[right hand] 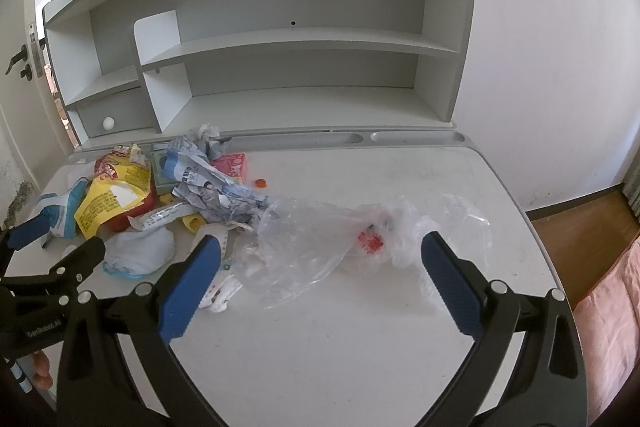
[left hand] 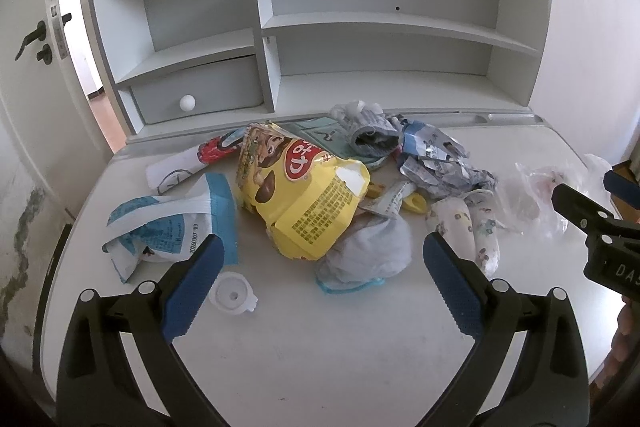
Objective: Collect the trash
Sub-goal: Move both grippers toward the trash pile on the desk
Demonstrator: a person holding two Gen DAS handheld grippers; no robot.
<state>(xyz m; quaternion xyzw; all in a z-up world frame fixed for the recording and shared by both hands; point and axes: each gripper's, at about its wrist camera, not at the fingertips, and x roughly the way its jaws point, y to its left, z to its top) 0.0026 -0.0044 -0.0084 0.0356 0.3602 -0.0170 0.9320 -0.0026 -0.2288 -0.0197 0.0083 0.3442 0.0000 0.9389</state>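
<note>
A heap of trash lies on the white desk (left hand: 300, 347): a yellow snack bag (left hand: 304, 195), a blue-and-white wrapper (left hand: 168, 227), a crumpled grey mask (left hand: 368, 255), crumpled printed wrappers (left hand: 436, 163) and a white cap (left hand: 232, 293). My left gripper (left hand: 320, 279) is open, just short of the snack bag and mask. A clear plastic bag (right hand: 332, 239) lies flat on the desk to the right of the heap. My right gripper (right hand: 320, 275) is open, its fingers either side of the bag's near part.
A grey shelf unit (left hand: 320, 39) with a small drawer (left hand: 200, 91) stands at the desk's back. A door (left hand: 36, 67) is at the left. A pink box (right hand: 230, 165) and a small orange piece (right hand: 261, 183) lie behind the heap. Wooden floor (right hand: 580, 227) shows at the right.
</note>
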